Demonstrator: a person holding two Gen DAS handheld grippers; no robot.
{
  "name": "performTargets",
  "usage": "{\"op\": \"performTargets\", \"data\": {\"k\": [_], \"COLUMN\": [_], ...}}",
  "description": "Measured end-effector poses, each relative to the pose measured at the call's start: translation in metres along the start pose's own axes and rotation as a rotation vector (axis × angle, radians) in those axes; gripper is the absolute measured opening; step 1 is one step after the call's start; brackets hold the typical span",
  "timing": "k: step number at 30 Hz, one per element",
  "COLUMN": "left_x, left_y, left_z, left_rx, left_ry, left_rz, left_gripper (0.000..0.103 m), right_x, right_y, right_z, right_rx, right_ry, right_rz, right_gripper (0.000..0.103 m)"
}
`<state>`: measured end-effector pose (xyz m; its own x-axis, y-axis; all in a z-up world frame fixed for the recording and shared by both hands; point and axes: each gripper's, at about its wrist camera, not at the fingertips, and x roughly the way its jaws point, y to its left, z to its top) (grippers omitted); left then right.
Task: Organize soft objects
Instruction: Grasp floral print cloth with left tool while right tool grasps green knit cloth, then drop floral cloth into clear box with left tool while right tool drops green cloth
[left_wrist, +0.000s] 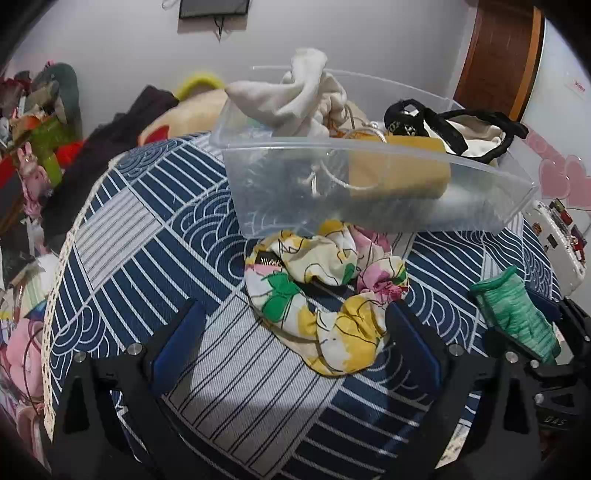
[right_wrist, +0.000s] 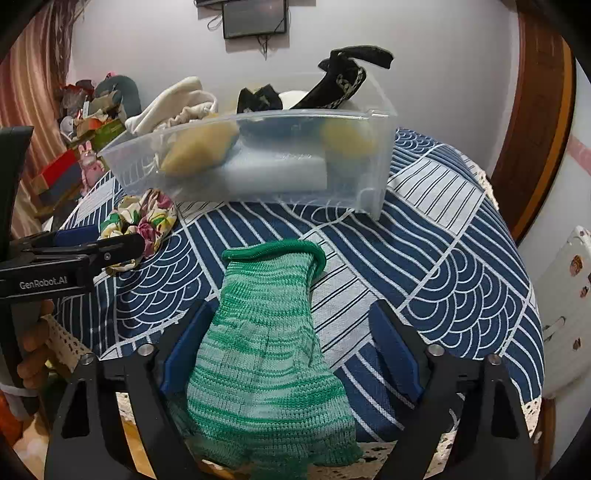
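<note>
Between my right gripper's (right_wrist: 291, 350) spread fingers: one green knit glove (right_wrist: 266, 354), flat on the blue patterned tablecloth (right_wrist: 461, 280), cuff pointing away from me. Its near end runs past the table edge toward the camera. The left blue pad (right_wrist: 188, 343) looks to be touching the glove's side; the right pad is apart from it. Right gripper is released, not pinching anything.

Left gripper (left_wrist: 291, 343) is also released, fingers wide. One floral scrunchie (left_wrist: 325, 291) (yellow, green, pink on white) lies just ahead, between the fingertips. Its near loop reaches the right finger (left_wrist: 410, 347); I can't tell if they touch. The left finger is well clear.

Count on the cloth: 1 glove, 1 scrunchie, 1 clear plastic bin (left_wrist: 369, 184).

The bin sits just beyond the scrunchie, ahead of both grippers. The scrunchie's far edge is at the bin's near wall. In the bin, from what I can make out:
- 1 bunched cream cloth (left_wrist: 299, 96), sticking up over the rim
- 1 black-and-white fabric item (left_wrist: 465, 136) at the end nearest my right gripper, draped over the rim
- 2 yellow soft blocks, seen through the wall in the right wrist view, (right_wrist: 199, 147) and (right_wrist: 347, 136)
- 1 pale flat block (right_wrist: 277, 173) between them, on the floor of the bin

In the left view, the glove (left_wrist: 517, 314) sits to the right of the left gripper, with the right gripper around it.
</note>
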<state>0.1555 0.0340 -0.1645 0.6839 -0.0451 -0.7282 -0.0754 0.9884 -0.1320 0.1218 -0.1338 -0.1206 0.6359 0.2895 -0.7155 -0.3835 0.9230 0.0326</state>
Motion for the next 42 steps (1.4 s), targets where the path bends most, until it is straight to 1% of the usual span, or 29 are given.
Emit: {"op": "performTargets", "data": {"k": [2, 3, 5, 6, 8, 9, 10, 11, 16, 19, 26, 31, 36, 42], "left_x": [0.0, -0.001, -0.004, -0.006, -0.007, -0.009, -0.011, -0.012, -0.026, -0.042, -0.071, -0.092, -0.106, -0.107], "left_y": [-0.004, -0.008, -0.014, -0.017, -0.023, -0.026, -0.028, -0.03, -0.039, -0.045, -0.044, -0.038, -0.029, -0.021], "left_z": [-0.002, -0.003, -0.005, -0.006, -0.008, -0.009, -0.011, -0.011, -0.018, -0.021, -0.013, -0.001, 0.019, 0.047], "left_rx": [0.019, 0.031, 0.055, 0.071, 0.089, 0.099, 0.109, 0.116, 0.144, 0.158, 0.173, 0.162, 0.142, 0.117], "left_ry": [-0.017, -0.025, -0.041, -0.045, -0.047, -0.05, -0.051, -0.051, -0.066, -0.097, -0.169, -0.231, -0.292, -0.35], "left_rz": [-0.003, -0.004, -0.022, -0.038, -0.059, -0.063, -0.065, -0.068, -0.084, -0.093, -0.116, -0.119, -0.117, -0.11], "left_gripper": [0.08, 0.077, 0.054, 0.049, 0.03, 0.026, 0.018, 0.013, 0.011, 0.01, 0.01, 0.01, 0.01, 0.01], "right_x": [-0.004, -0.006, -0.009, -0.01, -0.01, -0.011, -0.011, -0.011, -0.014, -0.02, -0.036, -0.046, -0.051, -0.047], "right_y": [0.001, 0.003, 0.005, 0.006, 0.01, 0.01, 0.013, 0.016, 0.016, 0.019, 0.021, 0.022, 0.023, 0.024], "right_z": [-0.001, 0.0, -0.001, -0.001, 0.0, 0.0, 0.001, 0.003, 0.008, 0.012, 0.028, 0.046, 0.069, 0.091], "right_rx": [-0.015, -0.021, -0.037, -0.042, -0.048, -0.049, -0.05, -0.051, -0.052, -0.062, -0.061, -0.065, -0.063, -0.057], "right_ry": [-0.007, -0.011, -0.022, -0.024, -0.028, -0.03, -0.031, -0.033, -0.044, -0.065, -0.133, -0.199, -0.268, -0.32], "right_rz": [0.011, 0.012, 0.009, 0.008, 0.017, 0.021, 0.024, 0.029, 0.054, 0.055, 0.053, 0.041, 0.041, 0.041], "right_gripper": [0.054, 0.049, 0.039, 0.037, 0.028, 0.026, 0.024, 0.022, 0.018, 0.017, 0.017, 0.017, 0.017, 0.017]}}
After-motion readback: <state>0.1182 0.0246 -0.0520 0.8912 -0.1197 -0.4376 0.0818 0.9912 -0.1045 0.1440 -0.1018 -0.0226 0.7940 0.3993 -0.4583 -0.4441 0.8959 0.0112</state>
